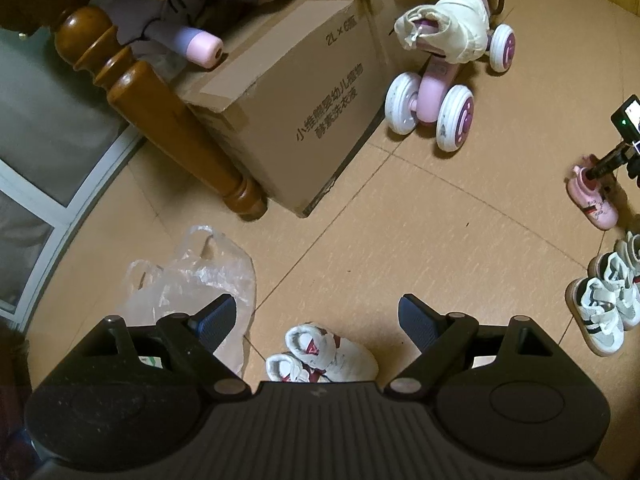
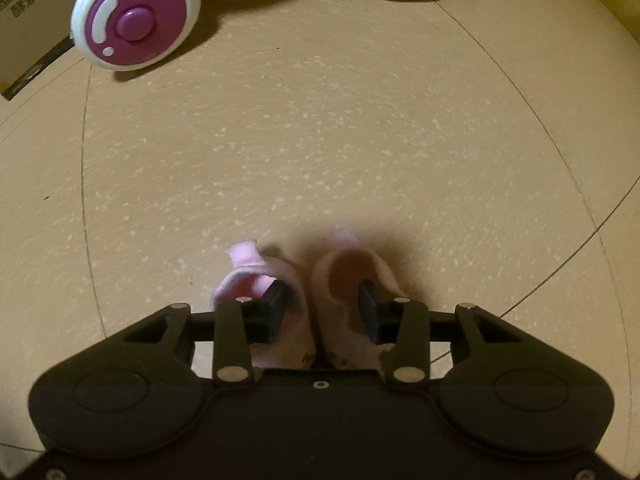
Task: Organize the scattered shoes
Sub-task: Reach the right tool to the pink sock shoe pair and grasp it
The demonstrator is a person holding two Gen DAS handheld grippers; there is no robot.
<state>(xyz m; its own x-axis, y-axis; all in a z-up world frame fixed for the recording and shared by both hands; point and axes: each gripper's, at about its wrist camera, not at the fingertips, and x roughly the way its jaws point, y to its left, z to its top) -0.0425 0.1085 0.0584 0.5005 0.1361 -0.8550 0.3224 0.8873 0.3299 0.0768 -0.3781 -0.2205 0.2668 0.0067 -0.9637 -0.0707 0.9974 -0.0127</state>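
Observation:
My left gripper (image 1: pixel 318 320) hangs open over a pair of small white shoes with red trim (image 1: pixel 332 354) on the tan floor, touching neither. Two white-and-grey strap shoes (image 1: pixel 604 312) stand side by side at the right. In the right wrist view a pair of pink shoes (image 2: pixel 344 264) stands close together. My right gripper (image 2: pixel 323 312) has one finger inside each shoe's mouth and pinches their adjoining walls. One pink shoe (image 1: pixel 596 204) also shows at the right edge of the left wrist view, with a black part reaching into it.
A cardboard box (image 1: pixel 304 112) and a turned wooden leg (image 1: pixel 172 120) stand ahead on the left, a crumpled plastic bag (image 1: pixel 192 280) beside them. A pink ride-on toy (image 1: pixel 440 88) is parked beyond; its wheels (image 2: pixel 136 20) show above the pink shoes.

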